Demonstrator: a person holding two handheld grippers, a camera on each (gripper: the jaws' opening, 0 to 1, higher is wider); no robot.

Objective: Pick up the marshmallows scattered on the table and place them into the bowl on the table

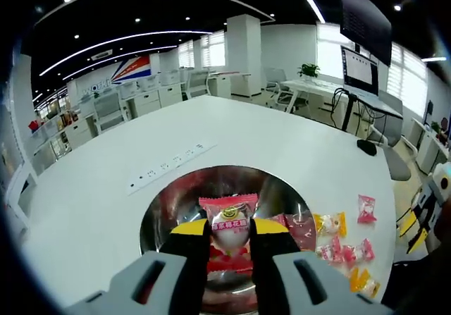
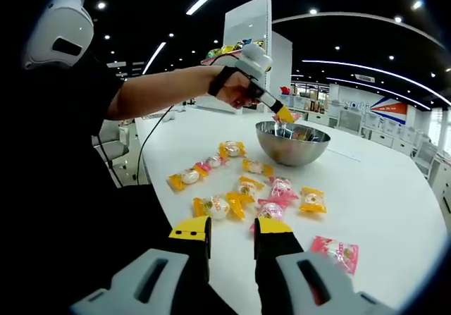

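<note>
Marshmallows and bowl on white table

Bowl [image 2: 292, 141]: round, shiny steel, upright, a few wrapped pieces inside. Held marshmallow [image 1: 229, 229]: pink-and-red wrapper, white sweet within, upright between the left gripper's [image 1: 230, 239] jaws directly over the bowl. Loose marshmallows [image 2: 243, 187]: yellow and pink wrappers, lying flat, scattered beside the bowl; one pink pack [image 2: 337, 252] lies apart from the cluster.

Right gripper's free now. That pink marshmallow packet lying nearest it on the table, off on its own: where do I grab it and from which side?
Take the pink packet across its puffed middle, coming straight down from above. It lies flat on the white table, apart from the other packets, so nothing crowds the right gripper. The crimped ends look thin and likely to slip, so set the fingers across the narrow width.
</note>
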